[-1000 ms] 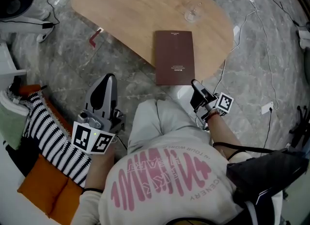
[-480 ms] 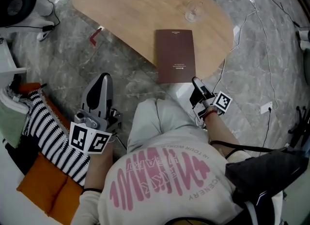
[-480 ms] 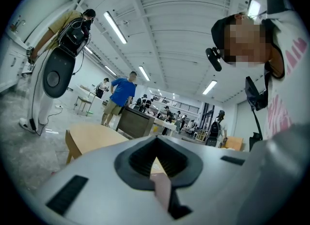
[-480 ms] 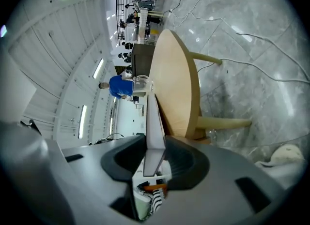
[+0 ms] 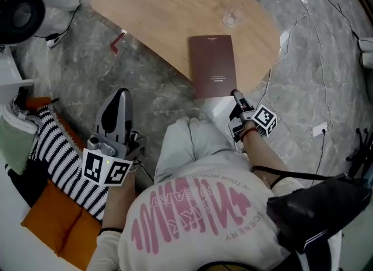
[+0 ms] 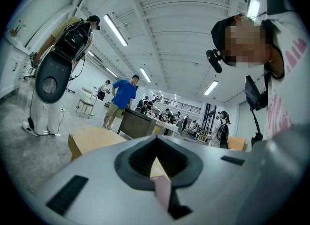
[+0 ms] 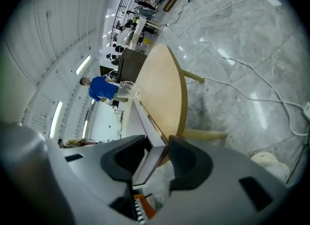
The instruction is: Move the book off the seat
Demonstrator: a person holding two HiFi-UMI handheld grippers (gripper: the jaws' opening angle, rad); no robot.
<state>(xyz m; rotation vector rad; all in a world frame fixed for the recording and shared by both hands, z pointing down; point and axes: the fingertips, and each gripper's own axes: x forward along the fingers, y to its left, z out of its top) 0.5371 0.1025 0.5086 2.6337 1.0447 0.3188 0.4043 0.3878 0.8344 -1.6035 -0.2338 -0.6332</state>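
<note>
Jaws clamped on the book's (image 5: 214, 66) near edge, the right gripper (image 5: 236, 96) has tipped down, laying it on the counter (image 5: 163, 13), so likely only release remains; the left gripper (image 5: 118, 95) is closed, empty.

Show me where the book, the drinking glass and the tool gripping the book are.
book (image 5: 213, 66), head view: middle of its dark red cover.
glass (image 5: 232, 14), head view: its clear body.
right gripper (image 5: 236, 96), head view: its front end, where it grips the book's near edge.
</note>
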